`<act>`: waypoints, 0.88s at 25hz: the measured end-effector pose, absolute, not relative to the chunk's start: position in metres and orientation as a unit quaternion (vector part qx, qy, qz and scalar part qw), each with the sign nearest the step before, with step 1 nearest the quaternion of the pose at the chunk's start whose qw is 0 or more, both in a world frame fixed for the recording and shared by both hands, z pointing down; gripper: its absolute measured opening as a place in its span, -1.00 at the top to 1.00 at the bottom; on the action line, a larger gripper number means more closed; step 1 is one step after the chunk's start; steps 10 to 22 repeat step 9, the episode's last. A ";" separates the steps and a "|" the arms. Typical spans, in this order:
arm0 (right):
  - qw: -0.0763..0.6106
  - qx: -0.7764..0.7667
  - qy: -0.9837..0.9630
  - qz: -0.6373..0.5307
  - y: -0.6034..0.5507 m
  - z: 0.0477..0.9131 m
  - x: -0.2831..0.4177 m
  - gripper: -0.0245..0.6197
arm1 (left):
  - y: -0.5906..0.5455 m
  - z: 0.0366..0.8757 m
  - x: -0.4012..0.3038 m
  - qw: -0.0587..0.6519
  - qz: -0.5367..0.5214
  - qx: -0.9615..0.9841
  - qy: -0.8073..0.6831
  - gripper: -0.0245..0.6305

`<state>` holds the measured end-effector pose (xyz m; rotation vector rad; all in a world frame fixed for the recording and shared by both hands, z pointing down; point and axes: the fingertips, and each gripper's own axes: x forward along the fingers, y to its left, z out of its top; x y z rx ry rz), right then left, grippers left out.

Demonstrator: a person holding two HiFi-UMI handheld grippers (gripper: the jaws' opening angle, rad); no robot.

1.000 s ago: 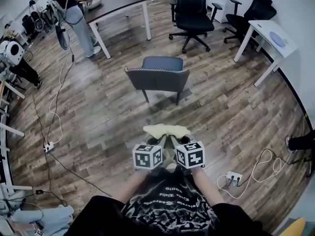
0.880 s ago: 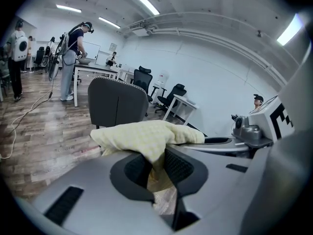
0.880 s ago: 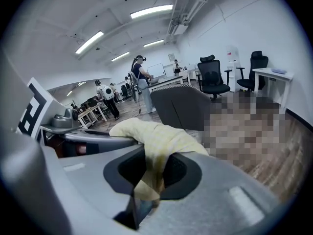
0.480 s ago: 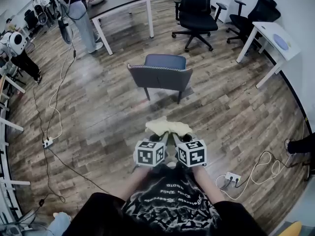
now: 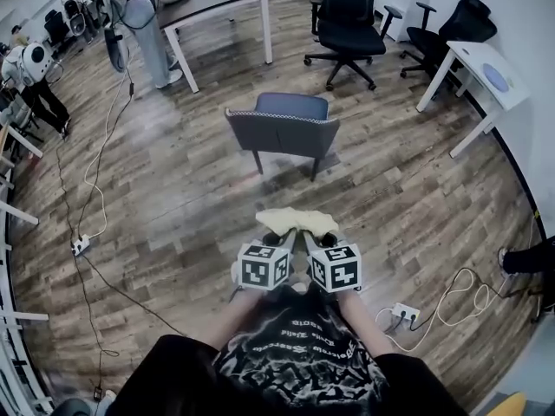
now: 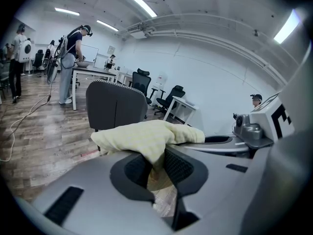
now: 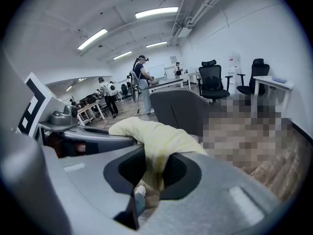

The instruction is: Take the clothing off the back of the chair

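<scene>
Left tool (image 6: pixel 155 161): clenched on a fold of the pale yellow clothing (image 6: pixel 146 135), which bunches over its jaws.
Right tool (image 7: pixel 150 173): clamped on the same clothing, just beside the other tool.
Clothing: we hold it in the air between both tools, close in front of us and well apart from the chair (image 5: pixel 282 130).
Chair: its back is bare, and it stands alone on the wooden floor (image 5: pixel 173 206).
Done: we judge the removal finished.
Remaining: only setting the clothing down, if wanted. We see no obvious spot.
</scene>
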<state>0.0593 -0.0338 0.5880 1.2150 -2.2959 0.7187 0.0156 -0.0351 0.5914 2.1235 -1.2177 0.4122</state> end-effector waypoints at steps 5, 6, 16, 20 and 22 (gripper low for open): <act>0.223 0.445 -0.827 0.260 -0.034 0.588 0.059 0.74 | -0.034 0.592 0.015 0.322 0.157 0.810 -0.465 0.74; 0.222 0.445 -0.827 0.261 -0.034 0.587 0.058 0.74 | -0.034 0.591 0.014 0.321 0.157 0.810 -0.465 0.74; 0.222 0.443 -0.828 0.263 -0.035 0.586 0.055 0.74 | -0.035 0.590 0.011 0.321 0.155 0.809 -0.466 0.74; 0.222 0.443 -0.828 0.263 -0.035 0.586 0.055 0.74 | -0.035 0.590 0.011 0.321 0.155 0.809 -0.466 0.74; 0.222 0.443 -0.828 0.263 -0.035 0.586 0.055 0.74 | -0.035 0.590 0.011 0.321 0.155 0.809 -0.466 0.74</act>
